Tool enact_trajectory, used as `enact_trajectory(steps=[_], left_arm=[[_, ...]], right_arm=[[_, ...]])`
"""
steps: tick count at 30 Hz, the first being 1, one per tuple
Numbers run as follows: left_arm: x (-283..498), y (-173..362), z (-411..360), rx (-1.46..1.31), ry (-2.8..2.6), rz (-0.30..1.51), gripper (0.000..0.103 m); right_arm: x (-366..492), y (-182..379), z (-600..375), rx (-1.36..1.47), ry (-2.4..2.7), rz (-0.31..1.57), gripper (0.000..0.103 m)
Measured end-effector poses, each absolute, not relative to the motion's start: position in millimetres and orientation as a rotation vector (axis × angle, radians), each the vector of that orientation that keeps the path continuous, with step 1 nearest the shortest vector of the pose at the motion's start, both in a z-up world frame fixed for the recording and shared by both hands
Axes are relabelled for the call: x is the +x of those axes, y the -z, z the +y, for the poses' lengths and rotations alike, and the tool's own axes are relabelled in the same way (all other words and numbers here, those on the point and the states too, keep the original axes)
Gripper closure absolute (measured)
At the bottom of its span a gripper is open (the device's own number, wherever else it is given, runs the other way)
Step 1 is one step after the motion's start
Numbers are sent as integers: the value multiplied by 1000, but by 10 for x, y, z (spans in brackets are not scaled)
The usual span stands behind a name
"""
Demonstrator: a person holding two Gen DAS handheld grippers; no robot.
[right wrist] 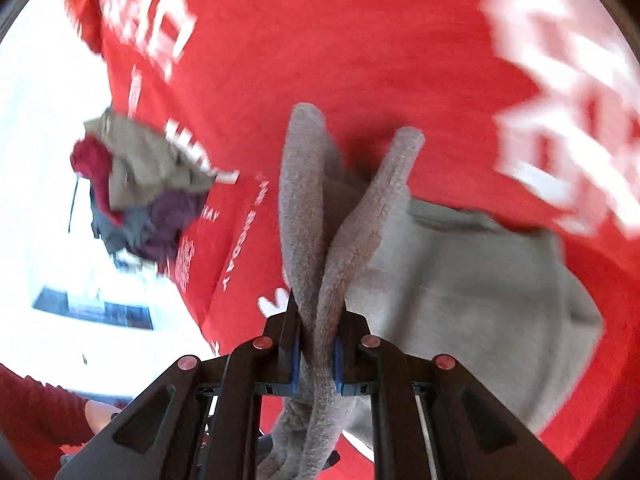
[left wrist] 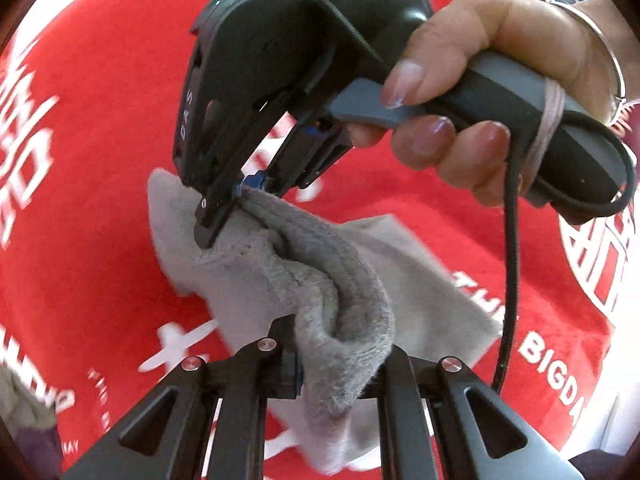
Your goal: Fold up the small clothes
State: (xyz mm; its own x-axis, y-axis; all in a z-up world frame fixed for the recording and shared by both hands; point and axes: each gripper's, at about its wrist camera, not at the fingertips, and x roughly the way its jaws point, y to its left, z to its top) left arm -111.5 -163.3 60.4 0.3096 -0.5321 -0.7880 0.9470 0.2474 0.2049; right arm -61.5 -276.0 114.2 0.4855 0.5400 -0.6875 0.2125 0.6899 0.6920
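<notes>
Nearest the left wrist camera, the left gripper has its jaws clamped on the thick terry cuff of a small grey sock, the bunched fabric filling the gap between the black fingers. The sock stretches away from there to the right gripper, whose jaws are pinched together on the far part of the same cuff. The person's right hand wraps the grey handle of that tool, thumb on its trigger, a thin bangle at the wrist and a black cable looping down beside it. The sock's flat body trails down to the right over a red cloth with white printed lettering that covers the surface.

In the right wrist view the right gripper grips two folds of the cuff between blue-padded fingers, the folds splaying apart beyond the tips, and the grey sock hangs to the right over the red cloth. Farther left, at the cloth's edge, lies a heap of small garments in khaki, maroon and purple, blurred
</notes>
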Motion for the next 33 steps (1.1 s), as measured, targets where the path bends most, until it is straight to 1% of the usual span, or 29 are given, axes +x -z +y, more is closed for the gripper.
enact_trajectory(steps=[2, 4, 8, 10, 12, 14, 16, 17, 18, 20, 21, 22, 23, 24, 25, 27, 29, 32, 33], left_arm=[[-1313, -453, -1818, 799, 1157, 663, 90], [-1492, -254, -1984, 836, 1190, 678, 90], [-1691, 137, -2183, 900, 1220, 729, 90], [-1761, 274, -2233, 929, 1218, 745, 90], [-1777, 319, -2243, 940, 1208, 752, 90], [-1755, 264, -2248, 924, 1197, 771, 89], [-1659, 185, -2222, 903, 1185, 817, 64], [-1617, 122, -2181, 880, 1180, 836, 33], [-1570, 70, -2124, 855, 1172, 839, 20], [-1399, -71, -1907, 807, 1162, 860, 21], [-1361, -125, -1836, 796, 1159, 879, 20], [-1284, -187, -1752, 780, 1139, 895, 20], [-1199, -216, -1689, 764, 1115, 911, 20], [-1084, -241, -1630, 743, 1081, 937, 20], [-929, -250, -1569, 713, 1038, 976, 20], [-569, -197, -1468, 654, 955, 1047, 20], [-276, -146, -1385, 617, 871, 1082, 20], [84, 61, -1336, 584, 795, 1129, 20], [134, 93, -1352, 576, 783, 1142, 20]], right_arm=[[-893, -1034, -3011, 866, -172, 1056, 90], [-1136, -809, -3230, 907, -111, 1055, 90], [-1532, -177, -3548, 1000, 10, 1100, 90], [-1618, 80, -3541, 1033, 37, 1122, 89], [-1701, 208, -3566, 1079, 32, 1086, 89], [-1755, 197, -3587, 1102, 30, 1056, 88], [-1798, 162, -3593, 1090, 32, 1062, 88], [-1801, 126, -3596, 1078, 41, 1074, 87], [-1800, 81, -3601, 1069, 55, 1085, 84], [-1850, -27, -3609, 1049, 102, 1114, 71], [-1902, -73, -3617, 1048, 118, 1119, 68], [-1973, -126, -3596, 1060, 129, 1113, 62], [-2038, -164, -3561, 1087, 133, 1103, 53], [-2152, -199, -3519, 1120, 136, 1092, 49], [-2261, -205, -3479, 1145, 142, 1082, 47], [-2531, -209, -3327, 1219, 149, 1051, 46], [-2801, -185, -3175, 1314, 146, 1012, 37], [-2999, -68, -2997, 1391, 155, 980, 37], [-2996, -35, -2970, 1397, 150, 971, 40]])
